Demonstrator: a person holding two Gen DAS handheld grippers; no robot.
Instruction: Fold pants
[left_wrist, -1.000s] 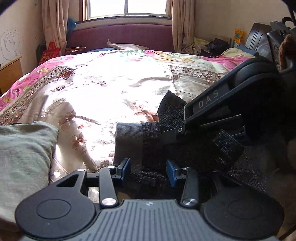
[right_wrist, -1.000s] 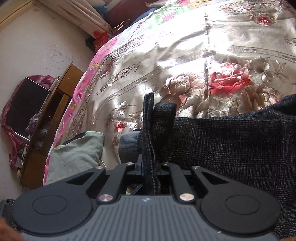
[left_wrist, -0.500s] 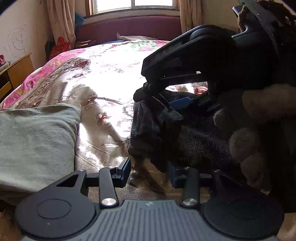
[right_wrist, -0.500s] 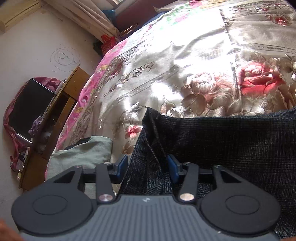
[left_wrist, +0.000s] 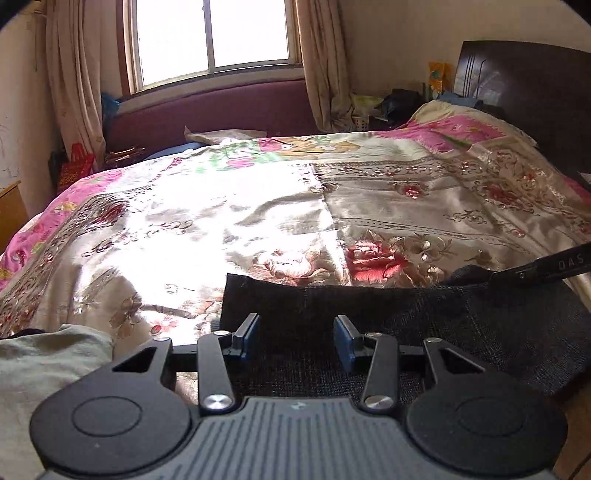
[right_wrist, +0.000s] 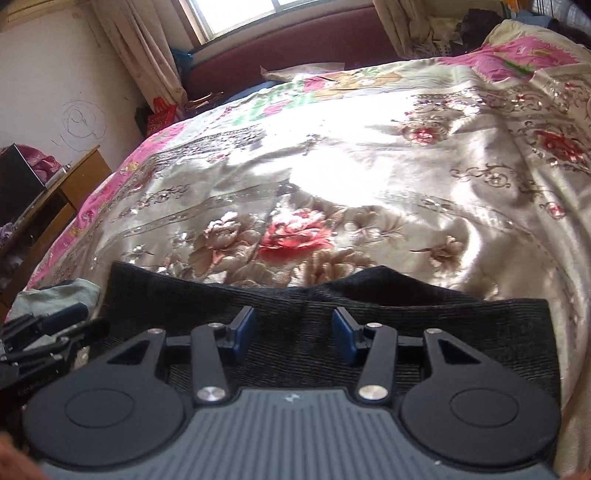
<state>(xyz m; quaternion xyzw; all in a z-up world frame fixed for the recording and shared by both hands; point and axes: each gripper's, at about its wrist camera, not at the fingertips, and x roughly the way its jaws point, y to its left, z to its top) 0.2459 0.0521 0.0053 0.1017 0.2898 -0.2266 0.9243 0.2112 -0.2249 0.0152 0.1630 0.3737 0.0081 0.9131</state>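
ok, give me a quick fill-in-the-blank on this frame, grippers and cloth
1. The dark pants lie on the ____ bedspread.
2. The right gripper has just been opening; its jaws now stand ____ over the pants with nothing pinched.
3. The left gripper is ____ as well.
4. Left of the pants sits a ____-coloured cloth.

Missing words: floral; open; open; grey-green

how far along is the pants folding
Looks mostly done: the dark pants lie in a flat folded block on the floral bedspread. In hand: nothing; the right tool has just opened and the left tool stands open too. Left, perhaps: another fold or some smoothing.
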